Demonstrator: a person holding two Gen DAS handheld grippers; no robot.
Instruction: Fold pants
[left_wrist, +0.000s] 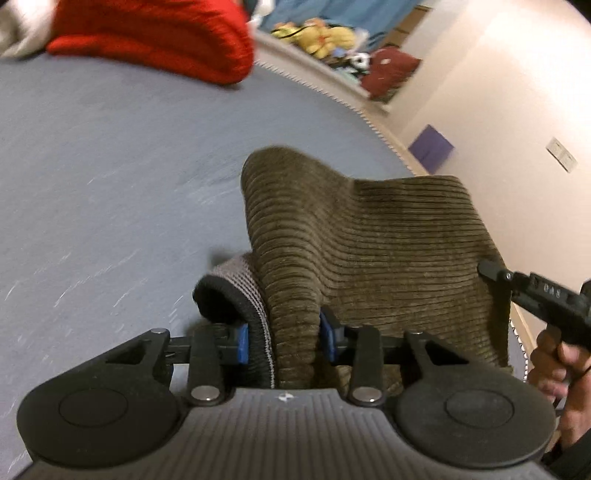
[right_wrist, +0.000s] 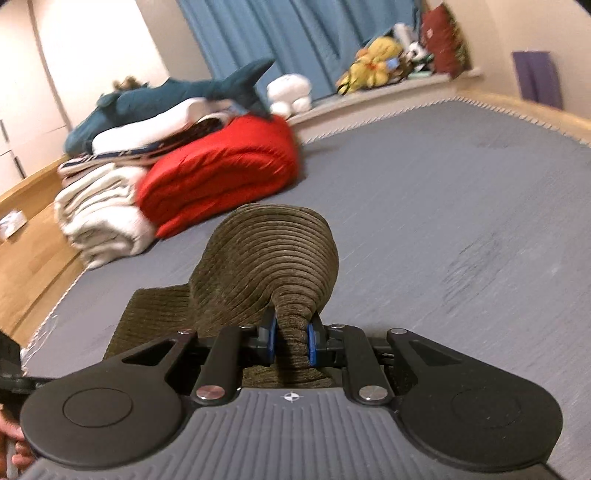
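Your left gripper (left_wrist: 284, 338) has its blue-padded fingers (left_wrist: 242, 341) clenched on a bunched edge of the olive corduroy pants (left_wrist: 369, 251), right where the black and grey ribbed waistband (left_wrist: 236, 295) curls out to the left of the pinch. From there the corduroy rises in a hump and spans across to the right, where your right gripper (left_wrist: 491, 271) reaches its far edge; your right hand (left_wrist: 554, 365) wraps the handle below it. In the right wrist view, that gripper (right_wrist: 291, 341) is likewise grasping a gathered tuck of the pants (right_wrist: 266, 258), the cloth squeezed between its two blue fingers (right_wrist: 311, 343) and ballooning into a rounded fold just beyond them. The garment is held up over the grey-blue mattress (right_wrist: 443, 184), with a lower part seeming to rest on it at the left, though the blur makes that contact hard to judge. Well apart, near the far side of the mattress, a folded red blanket (right_wrist: 221, 170) lies beside a stack of white bedding (right_wrist: 99, 214) with a blue shark plush (right_wrist: 166, 96) on top.
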